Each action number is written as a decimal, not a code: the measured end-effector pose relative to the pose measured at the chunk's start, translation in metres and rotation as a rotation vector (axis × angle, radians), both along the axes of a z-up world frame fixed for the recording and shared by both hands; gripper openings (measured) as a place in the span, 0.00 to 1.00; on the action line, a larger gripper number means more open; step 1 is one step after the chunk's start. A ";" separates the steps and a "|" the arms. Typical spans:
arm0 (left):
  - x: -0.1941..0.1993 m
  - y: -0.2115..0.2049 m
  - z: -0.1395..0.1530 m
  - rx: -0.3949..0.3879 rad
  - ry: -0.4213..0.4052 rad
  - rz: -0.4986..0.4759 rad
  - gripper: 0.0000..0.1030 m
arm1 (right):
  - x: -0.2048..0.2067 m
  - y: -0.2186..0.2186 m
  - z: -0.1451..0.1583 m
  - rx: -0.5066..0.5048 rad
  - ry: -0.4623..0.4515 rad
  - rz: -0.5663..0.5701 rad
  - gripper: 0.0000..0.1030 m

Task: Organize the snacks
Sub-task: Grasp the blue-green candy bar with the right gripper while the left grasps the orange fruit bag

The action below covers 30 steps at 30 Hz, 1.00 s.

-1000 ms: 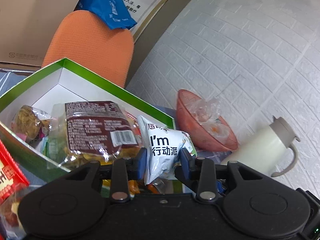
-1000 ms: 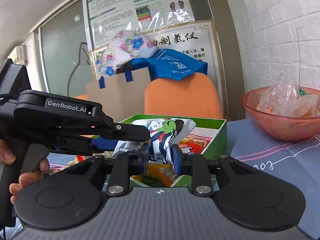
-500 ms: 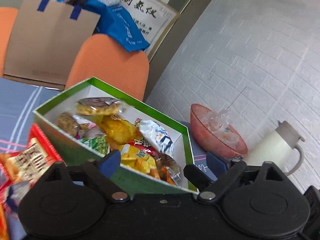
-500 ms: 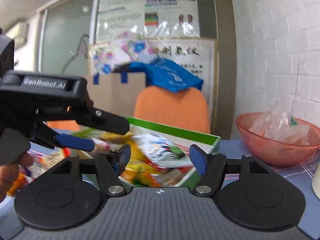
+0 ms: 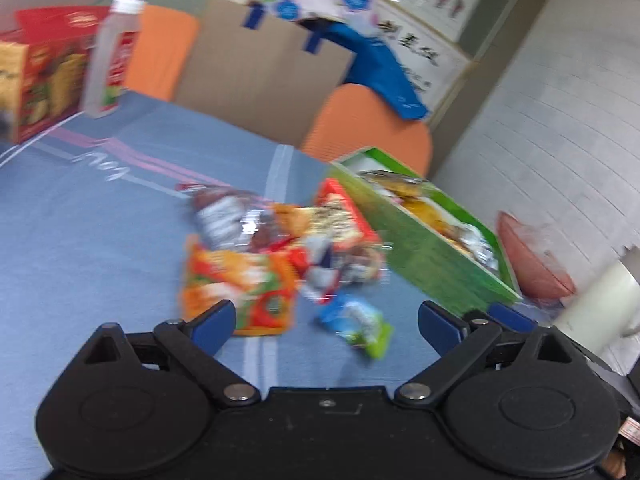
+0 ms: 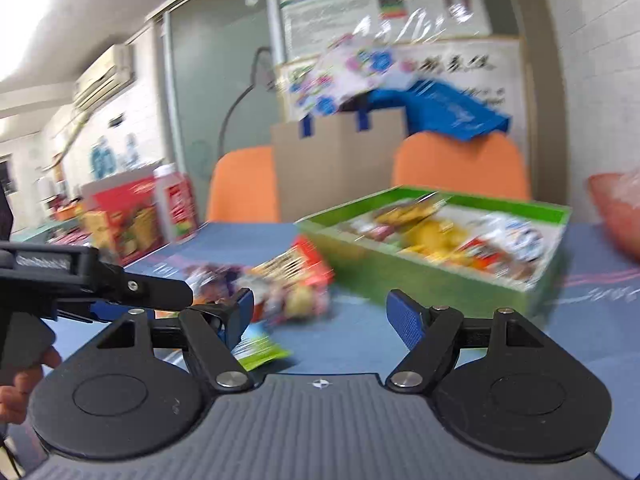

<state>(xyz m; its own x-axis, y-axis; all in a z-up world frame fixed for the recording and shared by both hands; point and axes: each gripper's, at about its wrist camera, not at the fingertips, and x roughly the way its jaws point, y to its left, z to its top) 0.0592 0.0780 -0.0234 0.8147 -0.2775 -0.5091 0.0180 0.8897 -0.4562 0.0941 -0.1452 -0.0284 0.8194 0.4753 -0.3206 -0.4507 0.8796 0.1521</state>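
So both views are pretty smeared, but the layout reads fine. The green box [image 5: 424, 248] sits on the blue tabletop [image 5: 100, 240] with its long side running from near the orange chair [image 5: 372, 132] back toward the pink bowl [image 5: 532, 256], open top up, with packets already inside it. In the right wrist view its long axis runs left to right across the frame, one corner toward the camera.

The loose snack pile [image 5: 280, 248] lies flat on the tabletop just left of the box, the red packet [image 5: 344, 216] touching or nearly touching the box wall. An orange packet [image 5: 240, 292] is nearest the left gripper, and a small blue-green packet [image 5: 356, 324] lies by itself, tilted diagonally.

Left gripper [image 5: 326, 320] points down at the pile, fingers spread all the way, nothing between them. Right gripper [image 6: 320, 312] looks more level, aimed at the gap between pile and box, fingers also spread wide and holding nothing. In that view the left gripper shows at the left edge with a hand [image 6: 24, 384] wrapped on its handle.
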 end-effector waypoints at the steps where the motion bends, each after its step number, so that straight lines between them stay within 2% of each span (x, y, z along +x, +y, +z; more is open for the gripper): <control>1: -0.003 0.009 -0.002 -0.006 0.008 0.024 1.00 | 0.001 0.007 -0.001 -0.004 0.016 0.023 1.00; 6: -0.018 0.042 -0.003 -0.023 0.004 0.075 1.00 | 0.003 0.044 -0.005 -0.069 0.037 0.114 1.00; 9: -0.026 0.050 -0.005 -0.044 0.007 0.056 1.00 | 0.015 0.062 -0.010 -0.143 0.042 0.139 1.00; 13: -0.034 0.047 -0.006 -0.046 0.007 0.026 1.00 | 0.037 0.080 -0.018 -0.264 0.039 0.116 1.00; 16: -0.034 0.043 -0.005 -0.041 0.002 -0.005 1.00 | 0.048 0.080 -0.028 -0.301 0.103 0.116 0.98; 17: -0.033 0.040 -0.004 -0.033 -0.003 -0.019 1.00 | 0.049 0.077 -0.030 -0.294 0.142 0.118 0.68; 18: -0.030 0.037 -0.002 -0.026 -0.009 -0.033 1.00 | 0.046 0.072 -0.031 -0.263 0.162 0.116 0.59; 19: -0.027 0.034 -0.001 -0.021 -0.013 -0.045 1.00 | 0.042 0.066 -0.030 -0.234 0.174 0.117 0.53; 25: -0.011 0.009 -0.001 -0.031 -0.013 -0.106 1.00 | 0.009 0.045 -0.030 -0.179 0.208 0.083 0.51; 30: 0.015 -0.011 0.012 0.027 -0.042 -0.120 1.00 | -0.008 0.034 -0.031 -0.121 0.222 0.059 0.55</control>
